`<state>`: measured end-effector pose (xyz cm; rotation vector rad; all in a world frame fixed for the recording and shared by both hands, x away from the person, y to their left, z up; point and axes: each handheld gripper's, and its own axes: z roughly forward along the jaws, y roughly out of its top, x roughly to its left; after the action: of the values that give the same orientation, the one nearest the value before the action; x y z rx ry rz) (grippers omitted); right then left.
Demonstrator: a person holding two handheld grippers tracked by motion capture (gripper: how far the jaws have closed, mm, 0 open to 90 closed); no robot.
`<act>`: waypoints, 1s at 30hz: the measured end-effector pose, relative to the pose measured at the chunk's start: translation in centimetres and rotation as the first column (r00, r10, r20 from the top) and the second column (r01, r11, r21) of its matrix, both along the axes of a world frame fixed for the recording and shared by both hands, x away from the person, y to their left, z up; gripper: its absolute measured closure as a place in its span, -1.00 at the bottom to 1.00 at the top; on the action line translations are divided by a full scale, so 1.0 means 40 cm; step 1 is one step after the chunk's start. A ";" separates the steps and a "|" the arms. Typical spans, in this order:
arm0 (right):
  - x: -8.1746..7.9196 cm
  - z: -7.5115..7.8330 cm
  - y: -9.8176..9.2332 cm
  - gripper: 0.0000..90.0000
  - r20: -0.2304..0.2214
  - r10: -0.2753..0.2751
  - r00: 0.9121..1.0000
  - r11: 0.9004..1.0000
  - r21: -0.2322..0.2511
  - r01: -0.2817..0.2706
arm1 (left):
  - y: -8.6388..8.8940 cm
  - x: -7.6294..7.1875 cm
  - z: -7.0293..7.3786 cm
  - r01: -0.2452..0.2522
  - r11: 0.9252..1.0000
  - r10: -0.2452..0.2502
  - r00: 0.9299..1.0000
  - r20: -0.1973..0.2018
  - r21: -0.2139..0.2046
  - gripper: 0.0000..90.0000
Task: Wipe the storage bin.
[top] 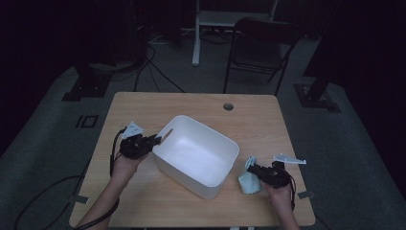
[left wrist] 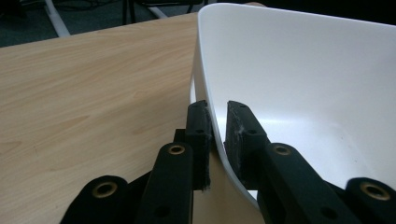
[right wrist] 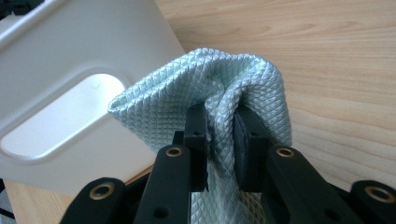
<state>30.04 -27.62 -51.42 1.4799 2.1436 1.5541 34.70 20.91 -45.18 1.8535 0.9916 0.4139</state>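
A white plastic tub point(top: 203, 127) stands at an angle in the middle of the wooden table point(top: 143, 103). At its left end, my left gripper point(top: 155, 140) straddles the rim. In the left gripper view the tub's thin wall point(left wrist: 303, 79) runs between the jaws of that gripper point(left wrist: 218, 112); it lies against the outer pad, and a narrow gap shows at the inner pad. To the right of the tub, my right gripper point(top: 253, 168) is shut on a bunched pale green cloth point(top: 247, 182). The cloth point(right wrist: 187, 79) folds up over the right gripper point(right wrist: 219, 112), close to the tub's handle cutout point(right wrist: 70, 116).
A round cable hole point(top: 228, 106) sits near the table's far edge. Behind the table stand a dark folding chair point(top: 261, 48) and a white desk leg point(top: 196, 33). Cables trail over the grey floor at the left.
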 end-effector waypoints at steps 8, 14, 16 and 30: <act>-0.004 0.022 0.010 0.72 0.024 0.019 1.000 1.000 0.011 -0.019 | -0.006 -0.025 -0.003 -0.002 1.000 0.002 1.000 0.010 0.018 0.59; -0.007 0.025 0.024 0.72 0.030 0.035 0.999 0.999 0.001 -0.035 | -0.006 -0.027 -0.010 -0.011 1.000 0.011 1.000 0.024 -0.005 0.54; -0.007 0.025 0.022 0.72 0.029 0.034 0.999 0.999 0.004 -0.034 | -0.007 -0.028 -0.010 -0.025 1.000 0.025 0.999 0.037 -0.006 0.61; -0.010 0.023 0.029 0.72 0.026 0.043 0.999 0.999 0.005 -0.043 | -0.025 -0.008 -0.010 -0.077 0.997 0.076 0.995 0.061 0.019 0.90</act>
<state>29.66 -26.45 -50.48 1.4166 2.1724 1.5860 34.37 19.91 -45.57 1.8158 1.0226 0.5257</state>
